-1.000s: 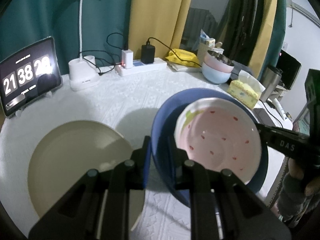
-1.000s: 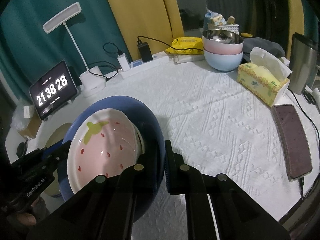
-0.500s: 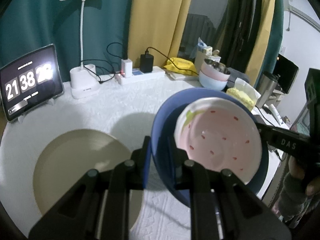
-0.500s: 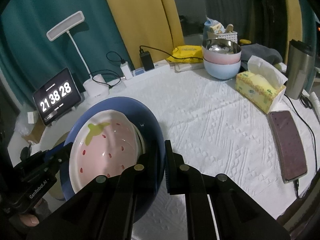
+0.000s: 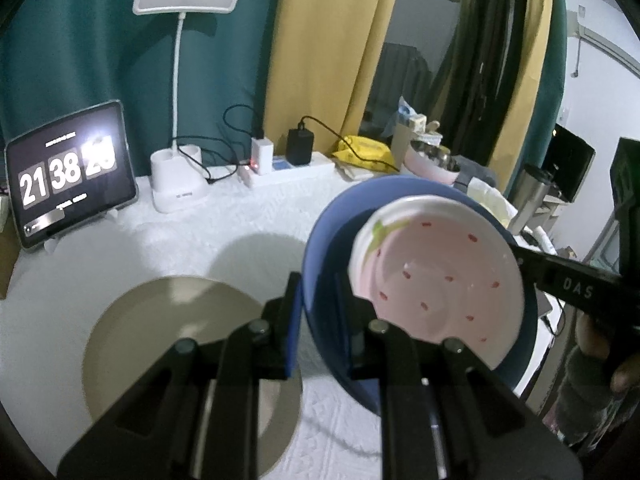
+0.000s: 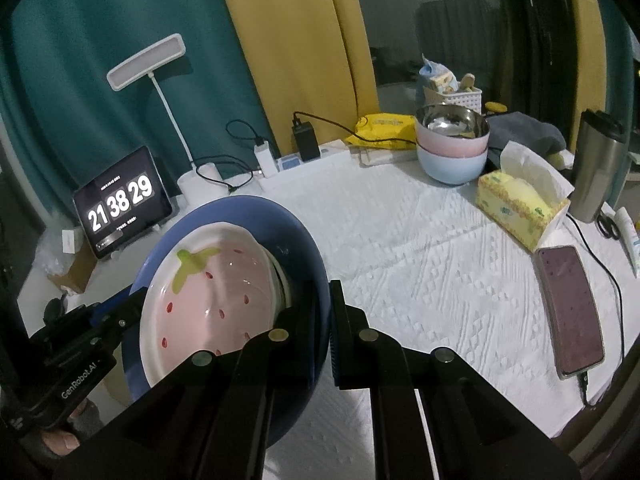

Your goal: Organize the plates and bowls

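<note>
Left claw (image 5: 318,312) and right claw (image 6: 330,320) each clamped on opposite rims of the blue plate (image 5: 324,248), clear of the tabletop (image 6: 420,248). Strawberry plate (image 5: 436,276) rides between your claws; beige plate (image 5: 168,328) lies below-left. Keep both level, or it slides.

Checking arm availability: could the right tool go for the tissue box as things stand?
Probably not. The right tool is shut on the rim of the blue plate, which carries the strawberry plate. The path to the tissue box looks free.

Looked like a home room: curtains (image 6: 288,52), clothed table (image 6: 420,264) with desk lamp (image 6: 146,62), tissue box (image 6: 520,208), stacked bowls (image 6: 452,148) along far edge.
</note>
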